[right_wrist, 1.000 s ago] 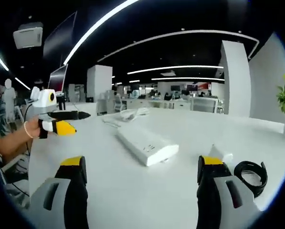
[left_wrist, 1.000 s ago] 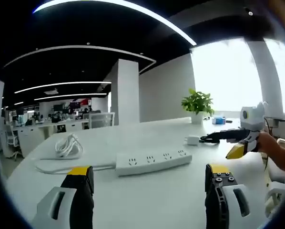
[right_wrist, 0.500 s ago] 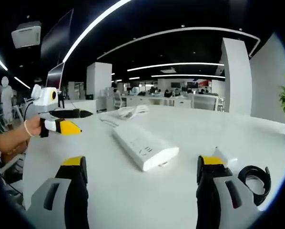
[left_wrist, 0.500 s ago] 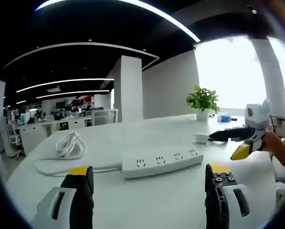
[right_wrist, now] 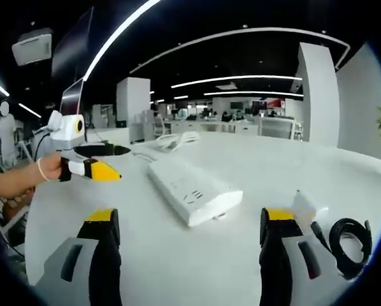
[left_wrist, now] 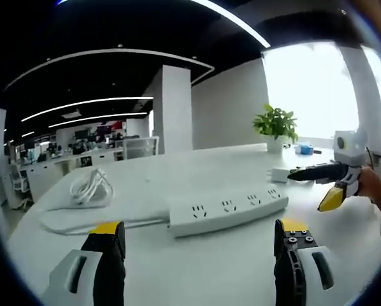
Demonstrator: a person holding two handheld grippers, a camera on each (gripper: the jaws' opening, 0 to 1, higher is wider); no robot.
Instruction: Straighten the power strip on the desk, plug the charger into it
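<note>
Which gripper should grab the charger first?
Probably the right gripper: the charger lies just beyond its open jaws, while the left gripper faces the power strip.

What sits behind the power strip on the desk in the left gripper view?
Behind the power strip lie its coiled white cord at far left, the white charger near its right end, and a potted plant further back. The desk surface directly behind the strip's body is hidden.
</note>
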